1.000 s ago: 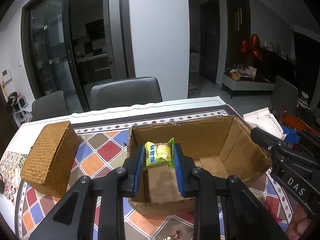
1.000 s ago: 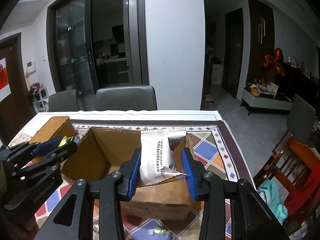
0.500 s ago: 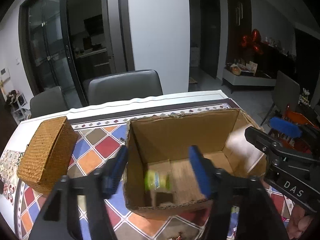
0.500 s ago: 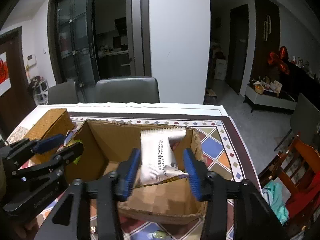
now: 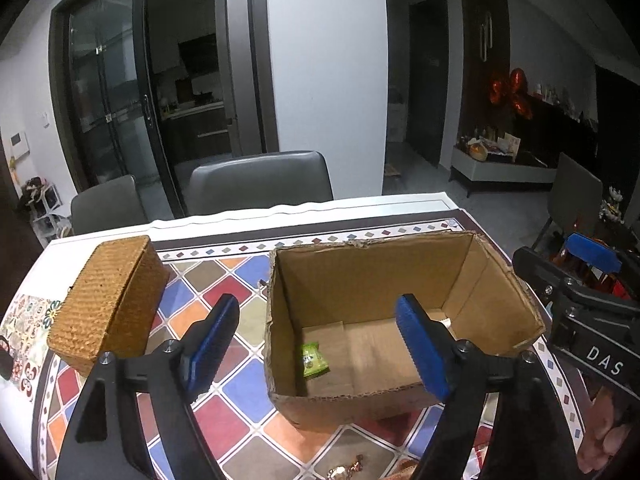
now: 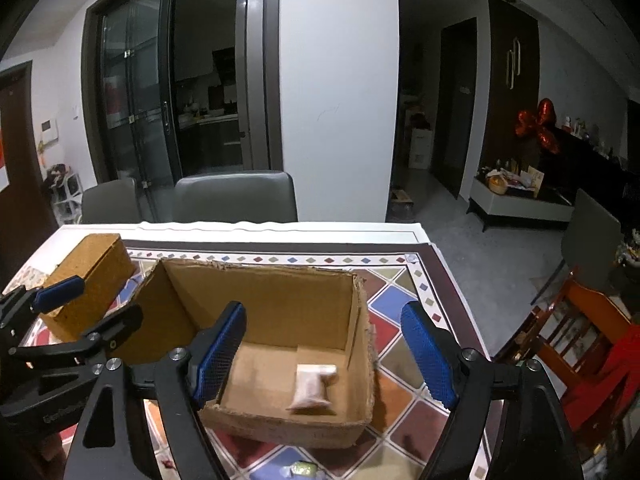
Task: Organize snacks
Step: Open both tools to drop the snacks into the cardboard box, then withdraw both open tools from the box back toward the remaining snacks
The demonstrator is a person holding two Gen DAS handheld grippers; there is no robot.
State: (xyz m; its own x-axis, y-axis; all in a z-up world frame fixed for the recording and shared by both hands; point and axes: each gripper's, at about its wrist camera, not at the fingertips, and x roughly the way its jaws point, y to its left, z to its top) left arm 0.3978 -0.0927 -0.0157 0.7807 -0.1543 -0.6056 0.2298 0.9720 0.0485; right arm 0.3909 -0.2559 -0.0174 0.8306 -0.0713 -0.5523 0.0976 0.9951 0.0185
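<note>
An open cardboard box (image 5: 496,280) (image 6: 360,320) stands on the patterned table. A small green and yellow snack packet (image 5: 314,360) lies on the box floor at the left. A white snack packet (image 6: 314,386) lies on the box floor at the right. My left gripper (image 5: 320,344) is open and empty above the box's near left part. My right gripper (image 6: 326,354) is open and empty above the box's near right part. The right gripper also shows at the right edge of the left wrist view (image 5: 576,276).
A woven wicker box (image 5: 108,300) (image 6: 86,276) sits left of the cardboard box. Small wrapped candies lie on the table near me (image 5: 344,470) (image 6: 304,468). Grey chairs (image 5: 260,180) stand at the far side. A wooden chair (image 6: 576,328) stands to the right.
Both grippers have opened. The green and yellow packet dropped from my left gripper and the white packet from my right gripper onto the box floor.
</note>
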